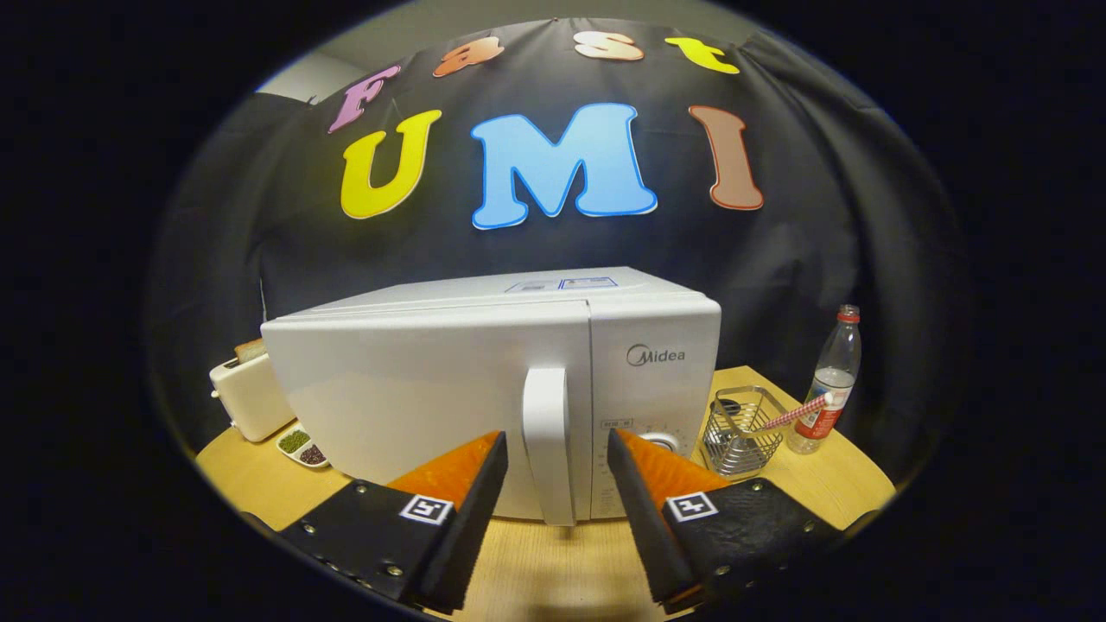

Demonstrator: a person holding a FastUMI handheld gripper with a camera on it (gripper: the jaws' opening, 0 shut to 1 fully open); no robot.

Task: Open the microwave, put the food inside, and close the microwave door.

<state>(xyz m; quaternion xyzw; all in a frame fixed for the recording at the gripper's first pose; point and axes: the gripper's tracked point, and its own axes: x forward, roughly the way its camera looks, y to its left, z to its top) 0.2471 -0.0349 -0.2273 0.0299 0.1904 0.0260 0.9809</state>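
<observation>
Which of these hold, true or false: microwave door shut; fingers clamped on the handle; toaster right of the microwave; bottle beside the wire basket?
1. The white microwave has its door shut: true.
2. The hand-held gripper is clamped on the white vertical door handle: false, its fingers are open, one either side of the handle, apart from it.
3. The white toaster stands right of the microwave: false, left.
4. The clear plastic bottle stands beside the wire mesh basket: true.

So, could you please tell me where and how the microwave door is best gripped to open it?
Probably by the vertical bar handle at the right edge of the shut microwave door. It stands proud of the door, so come straight from the front. The open gripper already has a finger on each side; close on its middle, then pull.
</observation>
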